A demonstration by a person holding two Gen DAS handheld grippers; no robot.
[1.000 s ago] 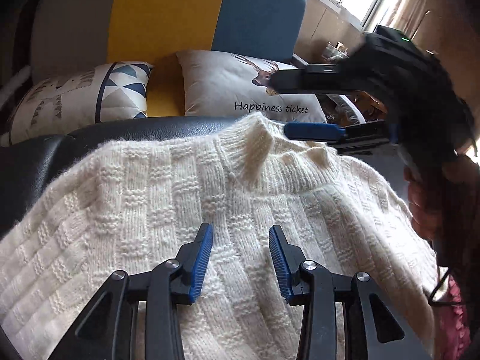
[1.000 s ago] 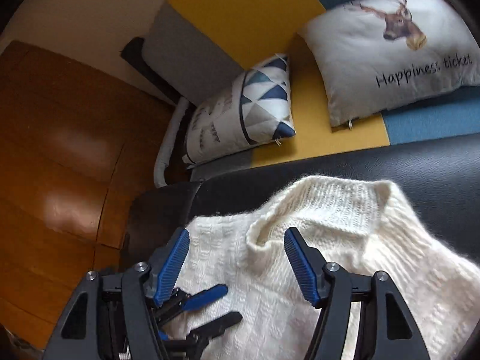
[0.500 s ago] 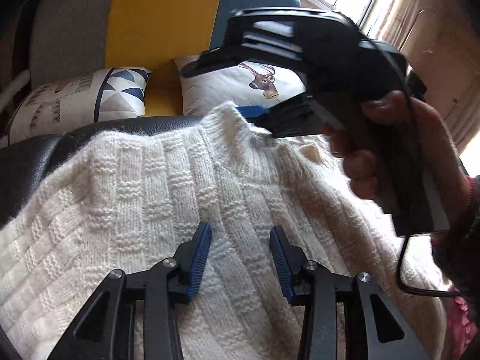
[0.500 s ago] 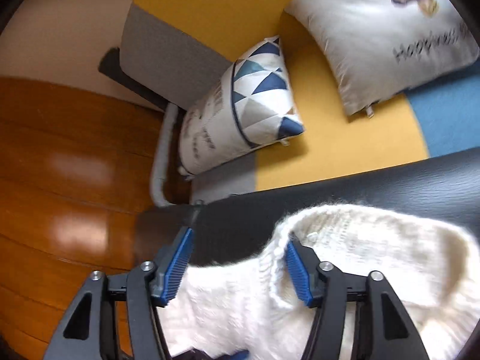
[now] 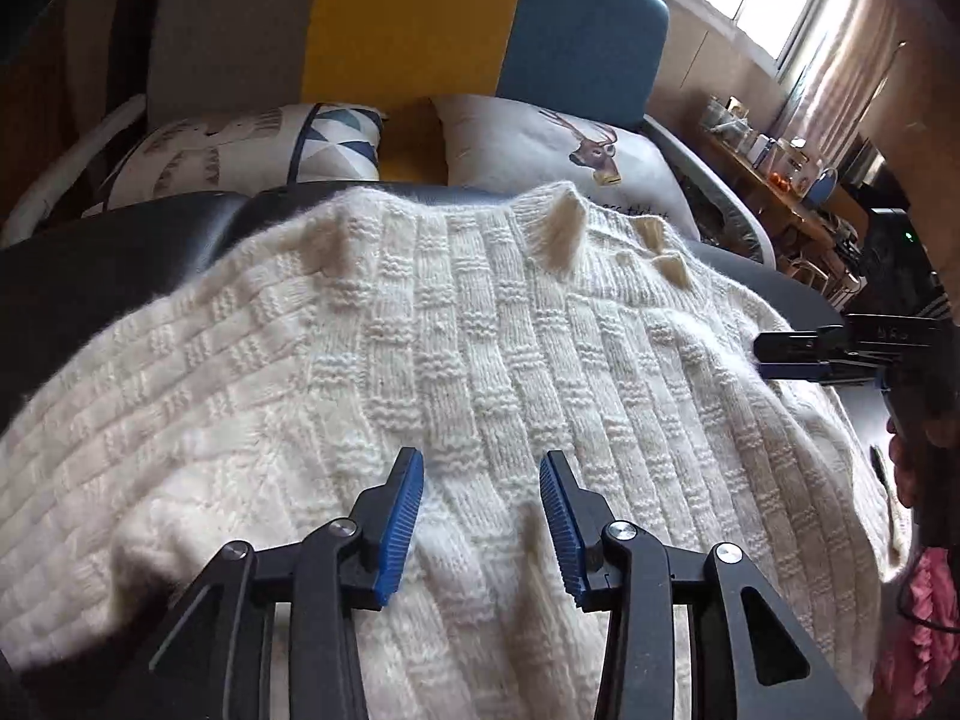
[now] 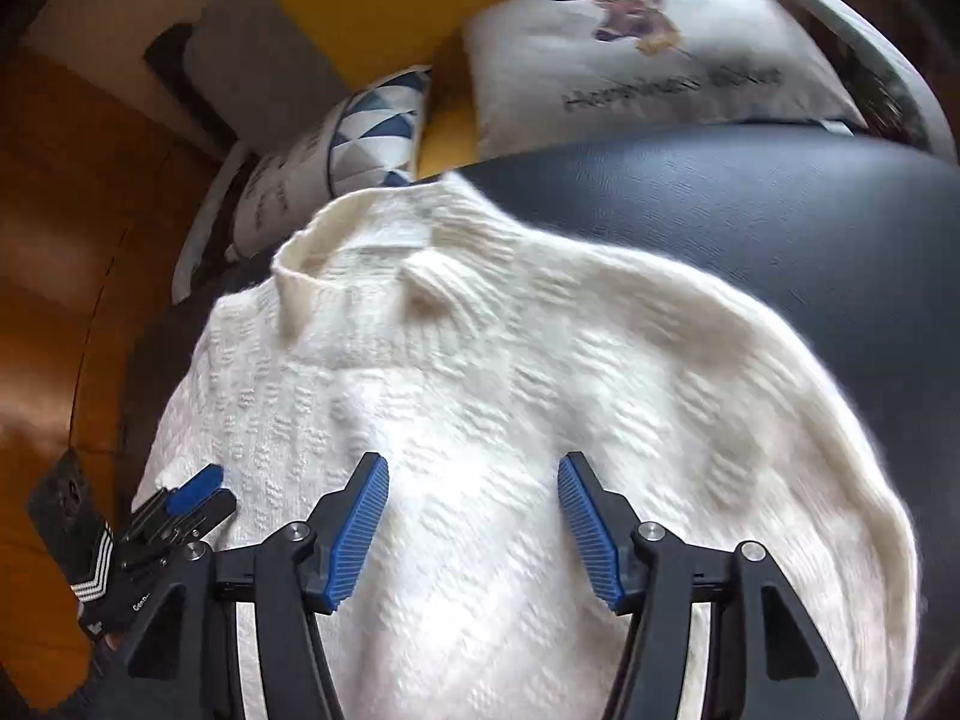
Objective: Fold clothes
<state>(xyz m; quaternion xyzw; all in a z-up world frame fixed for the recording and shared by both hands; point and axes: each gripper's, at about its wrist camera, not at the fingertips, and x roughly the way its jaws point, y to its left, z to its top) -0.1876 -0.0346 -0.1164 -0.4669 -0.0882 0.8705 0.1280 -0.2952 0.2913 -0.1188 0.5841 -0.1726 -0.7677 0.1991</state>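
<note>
Cream knit sweater (image 5: 468, 360) lies flat on black cushion (image 6: 750, 204), collar at 12 o'clock. Left gripper (image 5: 480, 516) and right gripper (image 6: 474, 528) both spread wide, empty. Soft, bulky, stretchy; probably pinch shoulder edges.

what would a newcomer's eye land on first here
The cream knit sweater fills both views, spread over a black cushion with its collar toward the sofa. Behind it lies a deer pillow beside a triangle-print pillow. The open blue-padded left gripper and right gripper are over the knit.
</note>
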